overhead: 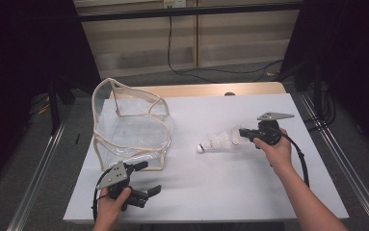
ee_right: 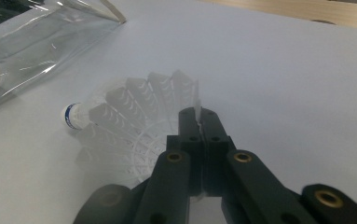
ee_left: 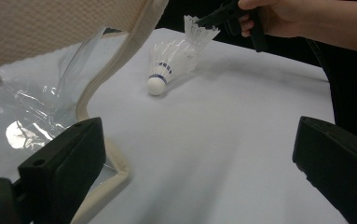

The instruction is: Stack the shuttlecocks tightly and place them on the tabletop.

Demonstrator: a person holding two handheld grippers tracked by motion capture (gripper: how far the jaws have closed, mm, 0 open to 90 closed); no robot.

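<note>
A white tabletop on a pale wooden bench stands in a dim room, with dark curtains to both sides, a pale panelled wall behind and a black cable trailing over the grey floor beyond the far edge. Toward the left edge of the bench lies a clear plastic bag with cream fabric trim, its mouth gaping upward; it sits between the near-left corner and the middle, well apart from the white feathered shuttlecock with a blue band round its cork. That shuttlecock is right of the centre of the bench, cork tip toward the bag and resting on the surface, its skirt lifted. The right gripper has its jaws pressed together on the rim of the feather skirt, pinching a thin edge of it, as the right gripper view shows. The left gripper hovers by the near-left corner, just beside the bag's trim, jaws spread wide with nothing between them. No readable writing shows on any of these things.
</note>
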